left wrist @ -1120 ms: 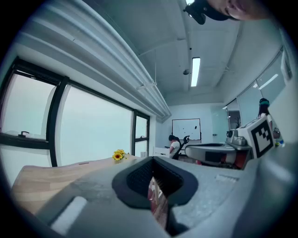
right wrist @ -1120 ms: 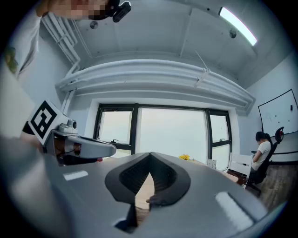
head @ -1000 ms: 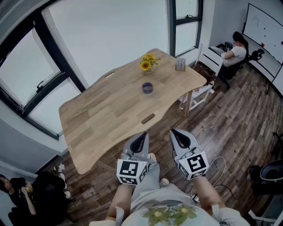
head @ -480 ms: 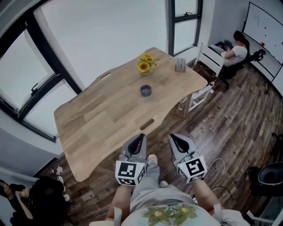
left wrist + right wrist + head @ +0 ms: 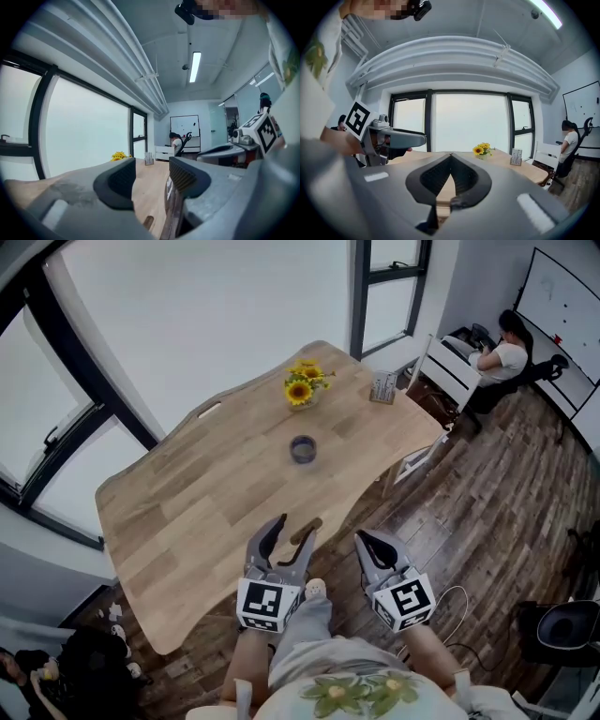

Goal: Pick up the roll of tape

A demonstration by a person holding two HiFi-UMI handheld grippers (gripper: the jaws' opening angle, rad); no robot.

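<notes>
Wooden table [image 5: 187, 512] carries the roll of tape [image 5: 302, 449] near sunflowers [image 5: 300, 390].

- One roll of tape [image 5: 302, 449] on the one surface [image 5: 187, 512].
- One bunch of sunflowers [image 5: 300, 390].
- One small stand [image 5: 382, 387].
- Two tools: left tool [image 5: 288, 533], right tool [image 5: 368, 542].
- One whiteboard [image 5: 562, 306].
</notes>
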